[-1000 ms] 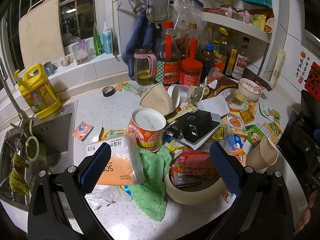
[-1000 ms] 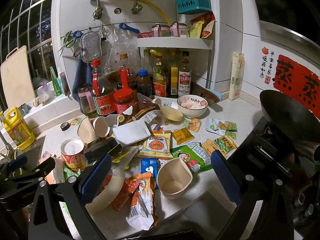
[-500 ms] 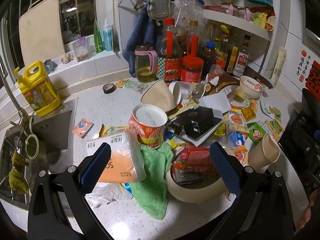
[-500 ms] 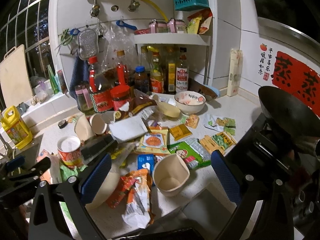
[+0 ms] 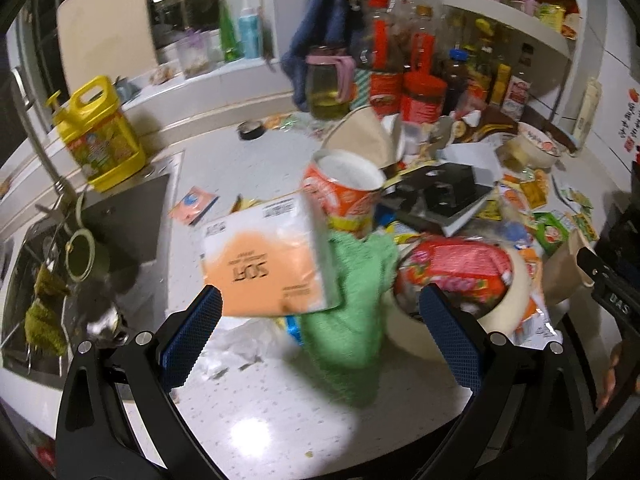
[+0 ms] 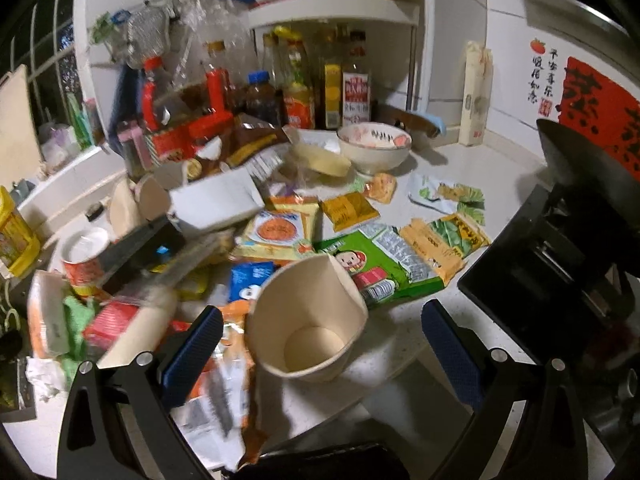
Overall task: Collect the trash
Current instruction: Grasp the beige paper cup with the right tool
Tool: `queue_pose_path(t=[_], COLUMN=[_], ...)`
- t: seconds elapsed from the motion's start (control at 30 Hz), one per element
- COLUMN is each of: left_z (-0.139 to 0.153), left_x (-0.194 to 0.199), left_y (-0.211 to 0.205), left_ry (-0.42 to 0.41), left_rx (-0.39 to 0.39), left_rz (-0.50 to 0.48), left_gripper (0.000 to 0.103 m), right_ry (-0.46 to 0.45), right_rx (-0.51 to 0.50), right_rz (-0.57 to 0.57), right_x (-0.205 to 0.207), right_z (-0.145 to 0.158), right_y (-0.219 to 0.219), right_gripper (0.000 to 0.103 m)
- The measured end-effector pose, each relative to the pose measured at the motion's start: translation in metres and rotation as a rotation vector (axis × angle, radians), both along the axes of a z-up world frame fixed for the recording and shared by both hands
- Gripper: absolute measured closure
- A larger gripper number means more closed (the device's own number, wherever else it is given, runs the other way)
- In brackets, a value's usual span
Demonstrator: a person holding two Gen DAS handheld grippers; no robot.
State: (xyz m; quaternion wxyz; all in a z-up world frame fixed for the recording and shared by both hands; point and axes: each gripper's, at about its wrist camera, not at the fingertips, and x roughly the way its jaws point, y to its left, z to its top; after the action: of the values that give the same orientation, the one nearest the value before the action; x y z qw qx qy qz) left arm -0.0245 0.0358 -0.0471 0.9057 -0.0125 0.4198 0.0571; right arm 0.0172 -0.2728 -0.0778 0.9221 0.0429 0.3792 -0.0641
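Note:
The counter is littered with trash. In the left wrist view an orange tissue pack [image 5: 264, 260] lies ahead of my open, empty left gripper [image 5: 320, 340], beside a green cloth [image 5: 352, 304], a red noodle cup [image 5: 340, 196] and a paper bowl [image 5: 460, 312] holding a red wrapper. In the right wrist view a squashed beige paper cup [image 6: 308, 320] lies on its side between the fingers of my open right gripper [image 6: 320, 352], untouched. Snack wrappers [image 6: 384, 264] lie beyond it.
A sink [image 5: 80, 264] and yellow detergent jug [image 5: 100, 136] are at the left. Bottles and jars [image 5: 400, 76] line the back wall under a shelf. A ceramic bowl [image 6: 374, 148] stands at the back. A black stove with a wok [image 6: 580, 240] is on the right.
Both grippers have moved forward and down toward the clutter. The tissue pack and the paper cup now appear larger and closer. Both stay open.

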Motion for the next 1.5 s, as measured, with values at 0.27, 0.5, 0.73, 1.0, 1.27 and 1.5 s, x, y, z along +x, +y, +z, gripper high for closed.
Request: queue_pose_path(t=[0.27, 0.5, 0.73, 1.0, 1.27, 1.5], left_z=[-0.005, -0.014, -0.029, -0.041, -0.032, -0.049], left_x=[-0.006, -0.012, -0.015, -0.036, -0.038, 0.018], left_y=[0.013, 0.01, 0.003, 0.003, 0.014, 0.041], left_ry=[0.019, 0.061, 0.129, 0.182, 0.153, 0.071], left_rx=[-0.026, -0.064, -0.093, -0.164, -0.216, -0.185], left_rz=[0.033, -0.014, -0.076, -0.089, -0.128, -0.066], left_gripper=[0.007, 0.007, 0.007, 0.007, 0.007, 0.007], right_ry=[0.071, 0.106, 0.057, 0.0, -0.047, -0.081], right_rx=[0.02, 0.066, 0.055, 0.044, 0.048, 0.04], right_rz=[0.002, 0.038, 0.048, 0.062, 0.068, 0.086], right_x=[0.026, 0.038, 0.031, 0.012, -0.001, -0.008], right_z=[-0.031, -0.049, -0.04, -0.016, 0.006, 0.025], right_y=[-0.008, -0.009, -0.007, -0.007, -0.002, 0.012], right_gripper=[0.005, 0.039, 0.05, 0.049, 0.047, 0.047])
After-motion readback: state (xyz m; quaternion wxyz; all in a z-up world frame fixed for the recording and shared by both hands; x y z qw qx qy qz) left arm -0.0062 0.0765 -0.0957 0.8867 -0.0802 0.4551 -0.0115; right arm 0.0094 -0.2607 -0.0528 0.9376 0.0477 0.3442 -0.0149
